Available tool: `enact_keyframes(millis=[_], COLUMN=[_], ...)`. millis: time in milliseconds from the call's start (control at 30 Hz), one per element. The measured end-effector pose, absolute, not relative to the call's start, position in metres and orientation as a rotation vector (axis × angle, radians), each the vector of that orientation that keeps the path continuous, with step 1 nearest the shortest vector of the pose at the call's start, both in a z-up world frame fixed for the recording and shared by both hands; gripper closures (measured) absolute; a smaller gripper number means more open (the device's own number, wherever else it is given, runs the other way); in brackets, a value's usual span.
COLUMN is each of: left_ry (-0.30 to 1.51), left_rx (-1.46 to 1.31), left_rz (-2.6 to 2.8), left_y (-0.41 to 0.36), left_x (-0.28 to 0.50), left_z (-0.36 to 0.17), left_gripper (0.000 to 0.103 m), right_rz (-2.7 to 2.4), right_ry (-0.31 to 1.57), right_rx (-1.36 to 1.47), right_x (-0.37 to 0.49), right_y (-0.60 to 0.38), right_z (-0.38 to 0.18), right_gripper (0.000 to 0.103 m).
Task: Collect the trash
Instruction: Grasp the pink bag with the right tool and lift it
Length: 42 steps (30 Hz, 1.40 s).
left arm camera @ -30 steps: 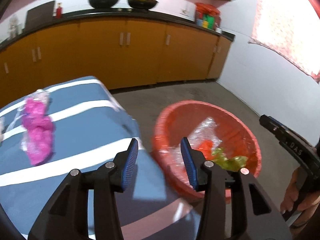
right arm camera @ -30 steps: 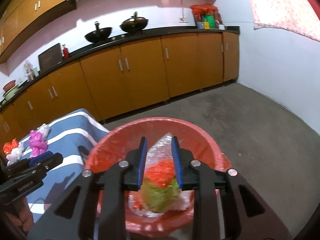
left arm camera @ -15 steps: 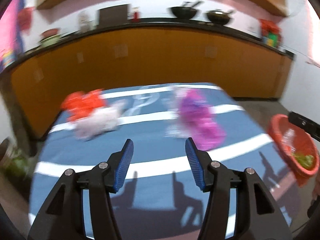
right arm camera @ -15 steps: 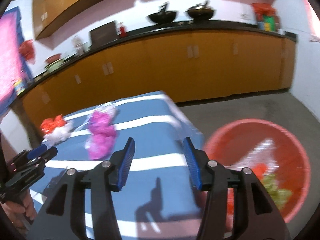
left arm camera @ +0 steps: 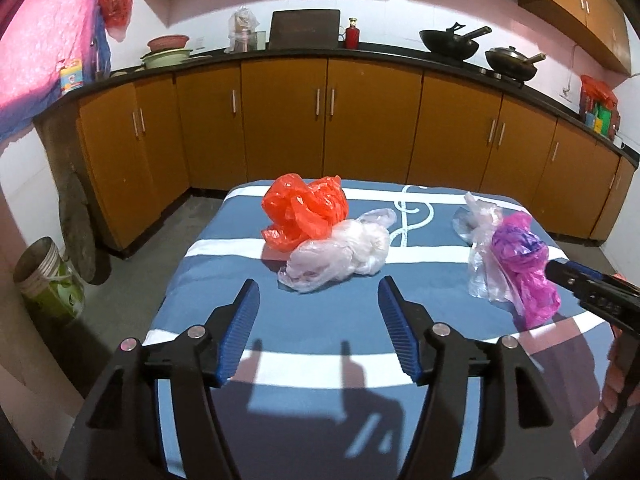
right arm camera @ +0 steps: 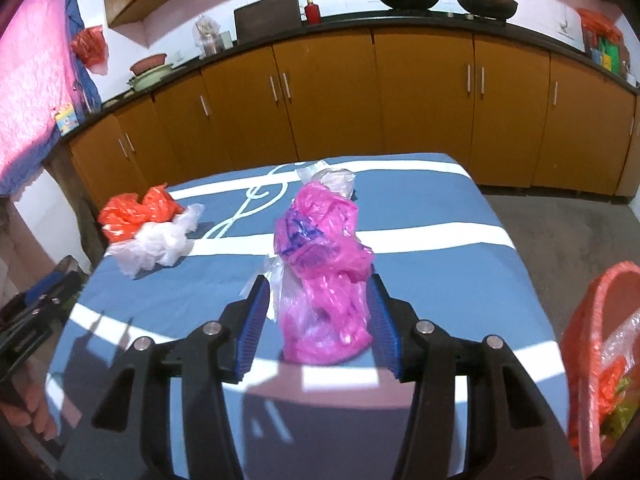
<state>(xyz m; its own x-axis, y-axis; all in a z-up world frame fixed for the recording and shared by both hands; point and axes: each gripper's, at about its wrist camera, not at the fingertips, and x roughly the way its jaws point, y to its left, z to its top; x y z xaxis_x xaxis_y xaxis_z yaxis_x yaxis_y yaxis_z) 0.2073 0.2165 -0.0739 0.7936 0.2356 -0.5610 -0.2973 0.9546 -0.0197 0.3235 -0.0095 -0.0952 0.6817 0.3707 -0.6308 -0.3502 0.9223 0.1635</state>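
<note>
Your right claw (right arm camera: 316,320), jaws apart, straddles the crumpled pink plastic bag (right arm camera: 324,276) lying lengthwise away from you on the blue striped worktop (right arm camera: 440,216), pads not yet pressing.

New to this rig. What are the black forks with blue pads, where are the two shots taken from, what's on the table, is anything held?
No robot: a person holds one two-finger gripper per hand, each carrying a fisheye camera looking along its fingers. The left gripper, jaws just opening, faces a crumpled orange plastic bag and a whitish plastic bag on the blue white-striped tablecloth. The right gripper straddles a crumpled pink plastic bag without visibly clamping it. Nothing is held. The red bin stands at the right.
</note>
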Motion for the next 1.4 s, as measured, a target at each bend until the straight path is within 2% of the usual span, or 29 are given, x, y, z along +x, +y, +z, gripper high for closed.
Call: enact_keyframes(millis=[133, 167, 200, 300, 633, 833, 1133, 1167, 1333, 1400], left_ry=[0.586, 0.587, 0.588, 0.595, 0.583, 0.577, 0.715, 0.728, 0.754, 0.762], left_rx=[-0.093, -0.090, -0.090, -0.100, -0.060, 0.009, -0.081, -0.097, -0.126, -0.123], left_rz=[0.279, 0.279, 0.277, 0.269, 0.249, 0.238, 0.172, 0.158, 0.085, 0.056], left_y=[0.220, 0.221, 0.222, 0.224, 0.217, 0.207, 0.236, 0.238, 0.236, 0.230], left_x=[0.213, 0.215, 0.217, 0.222, 0.240, 0.261, 0.287, 0.288, 0.288, 0.287], left_z=[-0.076, -0.077, -0.078, -0.082, -0.083, -0.083, -0.101, -0.102, -0.106, -0.107], left_gripper=[0.039, 0.039, 0.039, 0.039, 0.039, 0.038, 0.038, 0.039, 0.067, 0.071], right_rz=[0.373, 0.373, 0.381, 0.401, 0.284, 0.263, 0.288, 0.290, 0.294, 0.295], right_ry=[0.745, 0.759, 0.774, 0.775, 0.643, 0.663, 0.686, 0.686, 0.695, 0.700], right_rx=[0.011, 0.012, 0.015, 0.035, 0.040, 0.038, 0.052, 0.053, 0.063, 0.071], right_x=[0.339, 0.342, 0.345, 0.345, 0.317, 0.317, 0.318, 0.318, 0.319, 0.321], right_y=[-0.006, -0.007, -0.008, -0.012, -0.049, -0.060, -0.060, -0.060, -0.062, -0.064], right_z=[-0.109, -0.113, -0.116, -0.118, -0.102, -0.105, -0.109, -0.109, -0.109, -0.110], right_gripper=[0.055, 0.060, 0.075, 0.087, 0.090, 0.090, 0.090, 0.090, 0.090, 0.090])
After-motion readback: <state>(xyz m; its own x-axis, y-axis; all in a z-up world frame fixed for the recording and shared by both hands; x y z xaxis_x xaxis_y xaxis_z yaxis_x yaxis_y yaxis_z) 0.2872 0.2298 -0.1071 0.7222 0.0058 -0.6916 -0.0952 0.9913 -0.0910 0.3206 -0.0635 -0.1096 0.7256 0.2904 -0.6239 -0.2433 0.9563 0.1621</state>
